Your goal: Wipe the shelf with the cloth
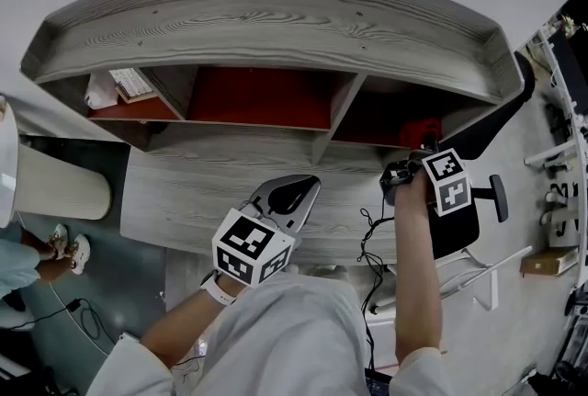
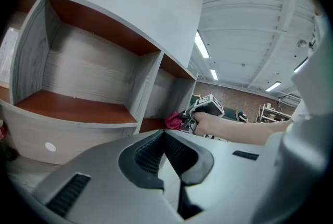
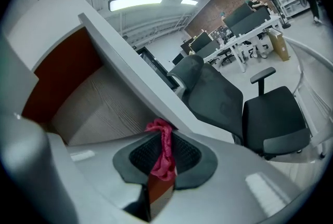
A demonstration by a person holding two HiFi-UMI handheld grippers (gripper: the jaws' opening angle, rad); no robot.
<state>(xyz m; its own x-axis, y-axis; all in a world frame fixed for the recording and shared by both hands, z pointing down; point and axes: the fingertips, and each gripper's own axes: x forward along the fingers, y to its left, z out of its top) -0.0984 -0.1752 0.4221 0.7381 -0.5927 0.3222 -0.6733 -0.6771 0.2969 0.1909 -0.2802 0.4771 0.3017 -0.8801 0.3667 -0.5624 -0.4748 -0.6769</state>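
Right claw pinches the pink cloth at the shelf's right compartment.

the left grey two-jaw gripper, topped by its black-and-white marker cube, sits low and close to the body, pointing forward and slightly right. in the left gripper view its dark ribbed pads meet at the tips with nothing between them. a white band circles the left wrist. the bare right forearm stretches straight ahead, carrying the right grey two-jaw gripper farther forward than the left, its jaws pressed together on a crumpled red cloth.
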